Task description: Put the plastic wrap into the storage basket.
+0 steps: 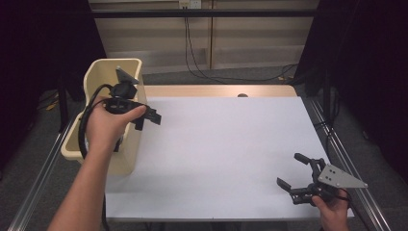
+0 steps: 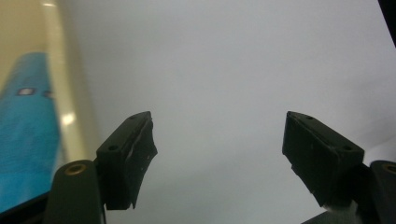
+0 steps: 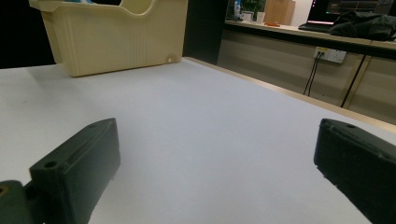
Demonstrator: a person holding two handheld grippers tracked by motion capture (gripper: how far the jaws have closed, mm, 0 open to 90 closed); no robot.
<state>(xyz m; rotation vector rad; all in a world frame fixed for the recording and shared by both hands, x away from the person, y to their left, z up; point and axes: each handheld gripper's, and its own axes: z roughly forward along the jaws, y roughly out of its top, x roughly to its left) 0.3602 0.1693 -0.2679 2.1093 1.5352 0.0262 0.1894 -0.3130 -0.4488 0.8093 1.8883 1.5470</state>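
In the high view a white worktop [image 1: 216, 154] fills the middle of the frame, with a strip of bare wood showing along its far edge. At the left of the frame a cream plastic bin [image 1: 103, 72] stands at the worktop's left edge, its tall back wall toward the upper left. The person's left hand [image 1: 107, 126] comes up from the lower left and holds the left tool [image 1: 149, 118] over the bin's right rim, its jaws pointing right over the white surface. A black cable [image 1: 89, 120] loops from it round the wrist, and its grey three-cornered plate [image 1: 126, 75] sticks up in front of the bin's back wall. In the left gripper view this tool's two black jaws stand wide apart with nothing between them, above plain white; at the left edge of that frame the bin's cream wall shows, and beyond it a blue object [image 2: 25, 135] lying inside the bin, blurred and hard to identify. At the lower right of the high view the right hand [image 1: 333, 207] holds the right tool [image 1: 294, 171] low near the worktop's front right corner, jaws spread and empty, pointing up and left. The right gripper view confirms the wide gap, with the bin in the upper left of that frame, well apart from the jaws.
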